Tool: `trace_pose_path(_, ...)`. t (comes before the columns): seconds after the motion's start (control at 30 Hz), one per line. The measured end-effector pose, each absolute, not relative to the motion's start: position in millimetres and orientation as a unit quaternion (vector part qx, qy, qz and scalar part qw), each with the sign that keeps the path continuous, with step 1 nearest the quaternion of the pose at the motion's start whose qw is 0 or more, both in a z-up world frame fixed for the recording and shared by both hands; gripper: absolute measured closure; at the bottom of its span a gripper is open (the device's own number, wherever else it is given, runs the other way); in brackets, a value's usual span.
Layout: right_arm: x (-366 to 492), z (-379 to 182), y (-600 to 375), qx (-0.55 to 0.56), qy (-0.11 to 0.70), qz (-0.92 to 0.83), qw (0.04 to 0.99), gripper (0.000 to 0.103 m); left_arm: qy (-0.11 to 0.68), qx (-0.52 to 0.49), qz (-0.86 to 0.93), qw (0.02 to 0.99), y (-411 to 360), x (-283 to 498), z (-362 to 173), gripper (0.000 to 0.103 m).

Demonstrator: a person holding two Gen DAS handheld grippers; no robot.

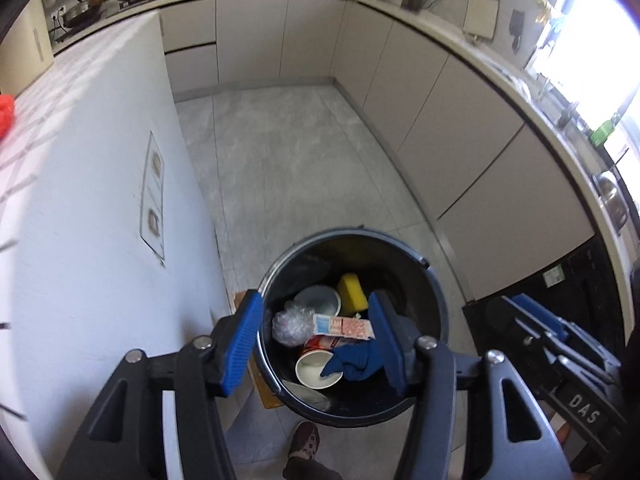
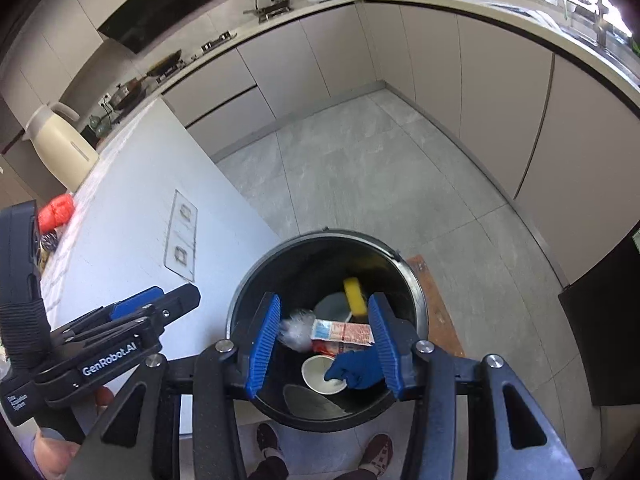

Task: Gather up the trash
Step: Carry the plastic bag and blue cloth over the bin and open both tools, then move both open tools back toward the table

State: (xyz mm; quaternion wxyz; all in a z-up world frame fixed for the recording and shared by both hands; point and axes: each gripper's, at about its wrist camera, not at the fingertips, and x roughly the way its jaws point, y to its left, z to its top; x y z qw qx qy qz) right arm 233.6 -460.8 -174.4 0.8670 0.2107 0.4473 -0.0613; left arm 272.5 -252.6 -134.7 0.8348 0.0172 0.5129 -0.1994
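Observation:
A round black trash bin stands on the grey floor beside the white counter. Inside lie a yellow sponge, a crumpled clear plastic bag, a red-and-white snack wrapper, a blue cloth and white paper cups. My left gripper hangs open and empty over the bin. My right gripper is open and empty above the bin too.
The white counter stands left of the bin, with a red item and a cream kettle on it. Kitchen cabinets line the back and right. The person's feet stand near the bin.

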Motion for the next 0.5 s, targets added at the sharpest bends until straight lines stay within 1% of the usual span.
trace_pose_path(0.2, 231, -145, -440, 0.201, 0.429, -0.058, 0.879, 0.054, 0.503, 0.012, -0.198, 0.841, -235, 279, -109, 0.046)
trace_pose_path(0.5, 225, -112, -413, 0.196, 0.416, -0.084, 0.884, 0.042, 0.483, 0.012, -0.214, 0.849, -212, 269, -77, 0.046)
